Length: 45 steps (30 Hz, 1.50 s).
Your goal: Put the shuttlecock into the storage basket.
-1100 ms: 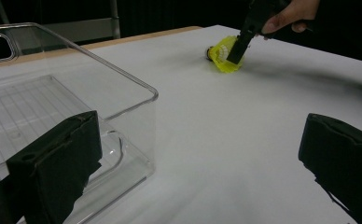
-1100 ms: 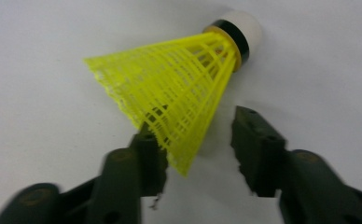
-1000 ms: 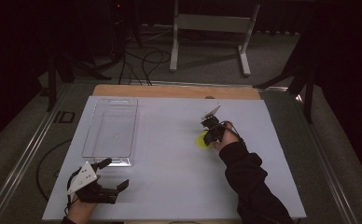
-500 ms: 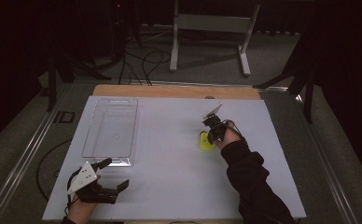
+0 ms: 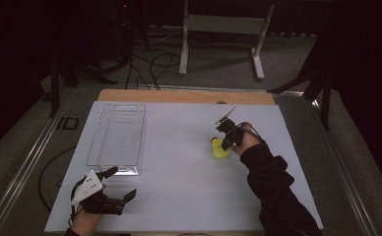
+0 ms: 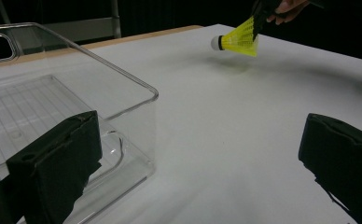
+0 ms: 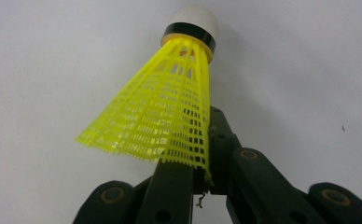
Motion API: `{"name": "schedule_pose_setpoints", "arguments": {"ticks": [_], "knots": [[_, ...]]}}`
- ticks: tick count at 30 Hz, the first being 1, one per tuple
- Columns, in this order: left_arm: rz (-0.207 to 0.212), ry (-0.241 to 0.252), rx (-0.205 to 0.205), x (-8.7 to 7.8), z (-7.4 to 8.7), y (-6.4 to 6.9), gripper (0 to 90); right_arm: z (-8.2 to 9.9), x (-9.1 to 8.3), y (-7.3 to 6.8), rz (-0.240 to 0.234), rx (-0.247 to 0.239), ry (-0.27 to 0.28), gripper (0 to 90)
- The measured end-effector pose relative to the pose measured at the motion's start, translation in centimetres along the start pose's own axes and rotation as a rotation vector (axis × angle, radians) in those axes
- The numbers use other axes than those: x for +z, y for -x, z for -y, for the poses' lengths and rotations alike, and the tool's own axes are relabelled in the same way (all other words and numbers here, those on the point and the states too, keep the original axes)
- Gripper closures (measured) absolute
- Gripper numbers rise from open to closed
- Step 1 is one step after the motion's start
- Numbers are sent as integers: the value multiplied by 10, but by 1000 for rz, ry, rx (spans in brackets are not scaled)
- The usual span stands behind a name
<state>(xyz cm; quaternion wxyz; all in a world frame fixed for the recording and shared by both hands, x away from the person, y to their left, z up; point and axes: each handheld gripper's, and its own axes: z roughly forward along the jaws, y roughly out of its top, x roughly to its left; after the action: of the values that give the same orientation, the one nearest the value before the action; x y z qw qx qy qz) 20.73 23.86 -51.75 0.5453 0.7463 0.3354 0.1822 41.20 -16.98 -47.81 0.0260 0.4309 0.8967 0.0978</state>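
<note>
- One yellow shuttlecock [image 7: 170, 116], mesh skirt flaring, white cork tip pointing away, is hanging pinched by its skirt edge in the right tool [image 7: 202, 172].
- Left tool [image 6: 198, 168] is sitting wide, holding nothing.

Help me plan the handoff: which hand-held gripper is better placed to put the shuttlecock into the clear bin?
Right. The right hand-held gripper already pinches the shuttlecock by its skirt; the left hand-held gripper sits open by the clear bin, holding nothing.

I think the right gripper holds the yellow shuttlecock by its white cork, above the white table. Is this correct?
Not quite. The right gripper holds the yellow shuttlecock by the rim of its mesh skirt, not by its white cork, which points away from the jaws, above the white table. The right gripper view shows this.
</note>
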Motion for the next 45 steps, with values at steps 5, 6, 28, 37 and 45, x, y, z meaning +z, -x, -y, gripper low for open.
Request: {"name": "schedule_pose_setpoints", "arguments": {"ticks": [5,6,28,37,45], "knots": [[-2,-1,-1,1,0,0,2,7,-3,0,-18,-73,-6,900],[-1,-1,-1,1,0,0,2,10,-4,-2,-44,-100,-1,900],[-1,-11,3,2,0,1,2,37,-11,-6,-228,-420,27,900],[16,-33,15,2,-3,3,2,48,-12,-8,-289,-513,34,900],[66,-97,43,2,-16,9,2,55,-18,-16,-293,-581,49,900]]}}
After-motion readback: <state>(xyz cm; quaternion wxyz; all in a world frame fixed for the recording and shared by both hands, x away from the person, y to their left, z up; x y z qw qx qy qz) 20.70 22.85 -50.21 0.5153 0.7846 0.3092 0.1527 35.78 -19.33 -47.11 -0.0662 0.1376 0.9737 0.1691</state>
